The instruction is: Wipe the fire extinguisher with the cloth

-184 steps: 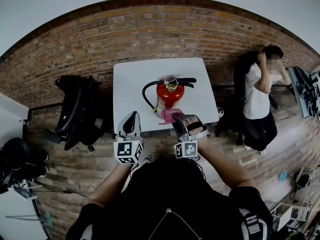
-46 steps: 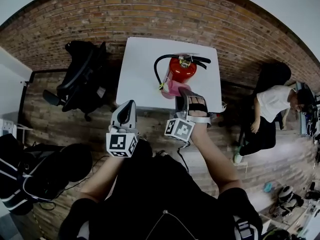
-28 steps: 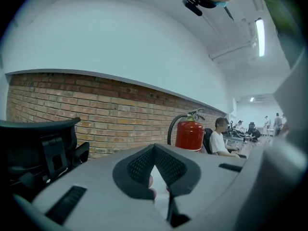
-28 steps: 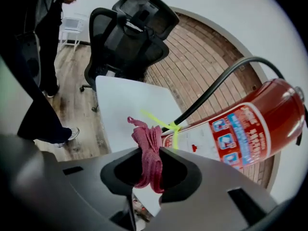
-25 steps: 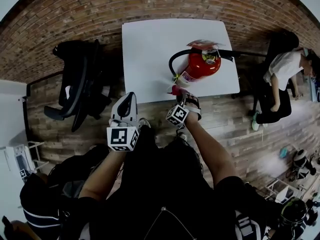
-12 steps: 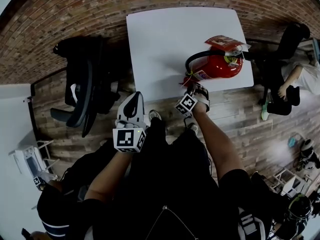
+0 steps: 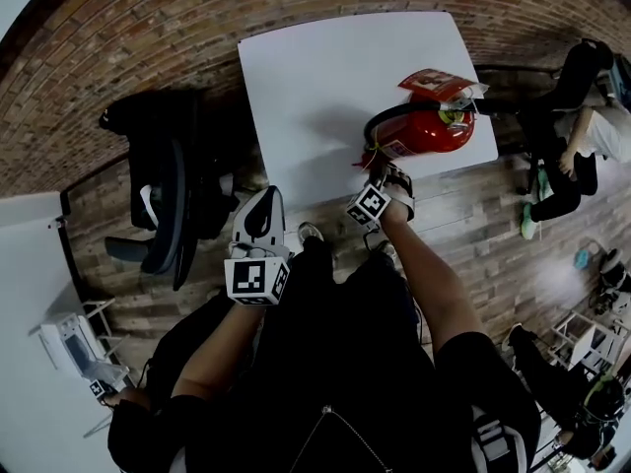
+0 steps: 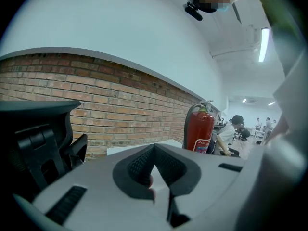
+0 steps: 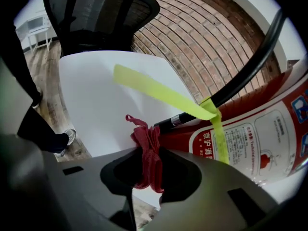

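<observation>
A red fire extinguisher [image 7: 426, 131] with a black hose [image 9: 250, 66] and a yellow-green strap [image 9: 163, 95] stands upright on the white table [image 7: 315, 77] near its front right corner. My right gripper [image 7: 380, 172] is at the extinguisher's lower near side. It is shut on a bunched red cloth [image 9: 144, 141], which is at the red body [image 9: 260, 134] just below the hose nozzle. In the right gripper view the gripper [image 9: 149, 170] pinches the cloth between its jaws. My left gripper [image 7: 264, 202] hangs in front of the table edge, off the table. In its own view the left gripper [image 8: 154, 150] is shut and holds nothing.
A black office chair [image 7: 168, 195] stands left of the table, close to my left gripper. A brick wall [image 8: 96, 105] runs behind the table. A person [image 7: 582, 116] sits to the right, beyond the extinguisher. Wooden floor [image 7: 473, 215] lies below the table's front edge.
The right gripper with the cloth has gone from the extinguisher's near side to its lower part by the hose end. The head view has swung round. The left gripper stays off the table.
</observation>
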Tool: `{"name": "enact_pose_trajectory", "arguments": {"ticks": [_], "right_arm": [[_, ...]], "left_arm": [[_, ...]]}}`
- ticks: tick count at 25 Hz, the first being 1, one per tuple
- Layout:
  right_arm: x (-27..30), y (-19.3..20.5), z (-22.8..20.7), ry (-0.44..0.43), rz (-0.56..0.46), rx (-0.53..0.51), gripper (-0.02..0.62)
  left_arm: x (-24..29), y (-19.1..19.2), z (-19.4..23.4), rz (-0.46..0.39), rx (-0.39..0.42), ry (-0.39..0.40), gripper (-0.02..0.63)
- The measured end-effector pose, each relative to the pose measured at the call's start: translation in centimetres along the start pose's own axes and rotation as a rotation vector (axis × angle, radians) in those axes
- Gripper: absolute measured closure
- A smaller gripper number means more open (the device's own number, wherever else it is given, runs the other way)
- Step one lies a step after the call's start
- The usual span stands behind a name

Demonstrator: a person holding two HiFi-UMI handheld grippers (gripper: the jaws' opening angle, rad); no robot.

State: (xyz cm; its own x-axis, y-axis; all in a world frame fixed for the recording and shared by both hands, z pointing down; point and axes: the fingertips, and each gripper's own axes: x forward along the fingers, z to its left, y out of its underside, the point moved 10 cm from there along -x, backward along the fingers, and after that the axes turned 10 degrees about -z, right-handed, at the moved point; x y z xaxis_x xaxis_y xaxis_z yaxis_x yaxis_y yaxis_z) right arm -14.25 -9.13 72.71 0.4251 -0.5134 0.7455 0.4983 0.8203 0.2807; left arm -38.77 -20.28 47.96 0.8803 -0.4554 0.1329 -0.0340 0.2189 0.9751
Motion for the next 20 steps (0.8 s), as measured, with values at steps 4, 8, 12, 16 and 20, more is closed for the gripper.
{"name": "enact_pose_trajectory", "arguments": {"ticks": [4, 8, 12, 16, 20], "right_arm": [[-1.1, -0.4, -0.6, 0.015, -0.003, 0.013, 0.494], [-2.7, -0.6, -1.6, 0.027, -0.018, 0.022, 0.494], [-4.2, -0.8, -2.6, 0.039, -0.031, 0.041, 0.494], [-5.8, -1.3, -3.6, 0.066, -0.036, 0.05, 0.494], [-7.4, -1.5, -4.5, 0.096, -0.038, 0.058, 0.492]], "left_arm": [[0.8, -0.5, 0.5, -0.013, 0.008, 0.038, 0.575], [1.2, -1.0, 0.7, -0.024, 0.011, 0.066, 0.577], [1.5, -1.5, 0.4, -0.039, 0.015, 0.097, 0.575], [1.5, -2.0, 0.2, -0.057, 0.018, 0.119, 0.577], [1.0, -2.4, -0.2, -0.066, 0.021, 0.132, 0.577]]}}
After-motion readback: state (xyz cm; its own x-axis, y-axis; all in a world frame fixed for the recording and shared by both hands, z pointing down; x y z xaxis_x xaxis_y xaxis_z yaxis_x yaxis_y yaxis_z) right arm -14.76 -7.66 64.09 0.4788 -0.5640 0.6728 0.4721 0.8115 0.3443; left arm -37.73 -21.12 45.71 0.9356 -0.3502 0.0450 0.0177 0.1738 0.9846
